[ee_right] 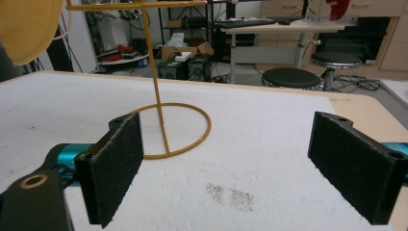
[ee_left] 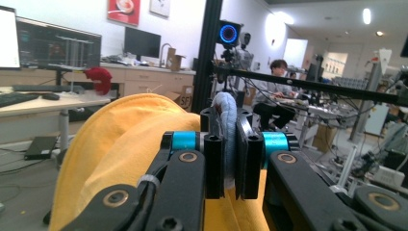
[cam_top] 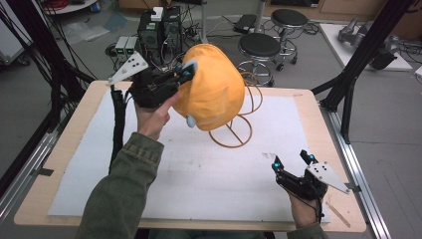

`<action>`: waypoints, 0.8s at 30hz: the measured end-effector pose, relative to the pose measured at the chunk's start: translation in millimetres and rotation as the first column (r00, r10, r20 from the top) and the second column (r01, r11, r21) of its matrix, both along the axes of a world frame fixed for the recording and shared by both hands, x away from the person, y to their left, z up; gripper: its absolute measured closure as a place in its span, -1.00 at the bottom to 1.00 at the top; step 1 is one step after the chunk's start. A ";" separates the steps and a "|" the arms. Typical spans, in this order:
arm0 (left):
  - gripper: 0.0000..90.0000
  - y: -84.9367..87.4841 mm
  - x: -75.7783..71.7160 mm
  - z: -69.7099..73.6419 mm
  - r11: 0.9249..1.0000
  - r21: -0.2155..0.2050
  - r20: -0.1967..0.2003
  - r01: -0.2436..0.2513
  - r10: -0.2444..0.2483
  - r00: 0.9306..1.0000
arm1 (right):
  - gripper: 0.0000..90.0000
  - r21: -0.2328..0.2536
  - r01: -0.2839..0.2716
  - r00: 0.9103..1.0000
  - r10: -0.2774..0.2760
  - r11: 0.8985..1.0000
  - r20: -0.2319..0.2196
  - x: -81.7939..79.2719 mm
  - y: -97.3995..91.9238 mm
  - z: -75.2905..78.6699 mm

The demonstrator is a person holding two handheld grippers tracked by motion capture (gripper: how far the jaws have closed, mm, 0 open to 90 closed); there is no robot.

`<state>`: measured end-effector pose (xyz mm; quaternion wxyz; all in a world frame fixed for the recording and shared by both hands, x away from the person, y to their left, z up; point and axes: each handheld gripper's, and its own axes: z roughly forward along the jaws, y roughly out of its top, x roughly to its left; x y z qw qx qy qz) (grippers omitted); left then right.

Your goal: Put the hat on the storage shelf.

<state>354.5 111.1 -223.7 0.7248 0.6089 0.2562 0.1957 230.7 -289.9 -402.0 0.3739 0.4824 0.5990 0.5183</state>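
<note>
Worktop (cam_top: 59, 164): pale wood top, white foam-like sheet (cam_top: 209, 174) over most of it, small dark speckled stain (ee_right: 231, 195) near centre front. Metal rails along both long edges; black frame posts at left and right.

Room: lab/workshop, grey floor. Two black round stools (cam_top: 260, 46) behind worktop, small PC towers (cam_top: 159, 30) w/ tangled cables on floor. Left gripper view: desks w/ monitors (ee_left: 57, 45), red object on a desk, framed pics on wall, camera w/ blue ring light (ee_left: 228, 32) on black post, person seated at far bench. Cardboard box (ee_left: 185, 98) under counter, letters "SF" just legible; no other readable writing.

Yellow wire stand (cam_top: 233, 130): ring base on white sheet, thin upright, behind centre.

Orange cloth cap (cam_top: 211, 84), light-blue edging (ee_left: 226, 120): draped over top of stand, lifted at left side.

Left hand-held gripper (cam_top: 185, 73): raised at cap's left side, jaws clamped fully together on blue edging, orange fabric bunched just below.

Right hand-held gripper (cam_top: 292, 162): low over front-right of sheet, well apart from stand, jaws spread wide, nothing between pads (ee_right: 115, 163).
</note>
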 end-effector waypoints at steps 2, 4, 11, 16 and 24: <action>0.87 -9.4 3.4 3.3 1.000 0.014 -0.001 0.013 -0.013 1.000 | -0.75 0.001 0.005 1.000 -0.005 1.000 -0.001 0.5 -1.5 -0.9; 0.87 -17.6 7.5 5.7 0.999 0.029 -0.006 0.023 -0.022 1.000 | -0.75 0.007 0.008 1.000 -0.008 1.000 0.002 0.7 -2.8 -1.2; 0.87 -39.1 24.1 10.7 0.998 0.059 -0.021 0.034 -0.033 0.999 | -0.75 0.025 0.018 1.000 -0.019 1.000 0.004 -1.2 -6.4 -0.3; 0.87 -52.9 42.7 14.1 0.997 0.071 -0.038 0.033 -0.030 0.999 | -0.75 0.033 0.027 1.000 -0.027 0.999 0.002 -1.7 -8.3 -0.4; 0.87 -70.2 64.2 10.7 0.996 0.073 -0.073 0.048 -0.042 0.996 | -0.75 0.026 0.044 0.999 -0.044 0.999 0.004 -2.0 -9.9 -4.1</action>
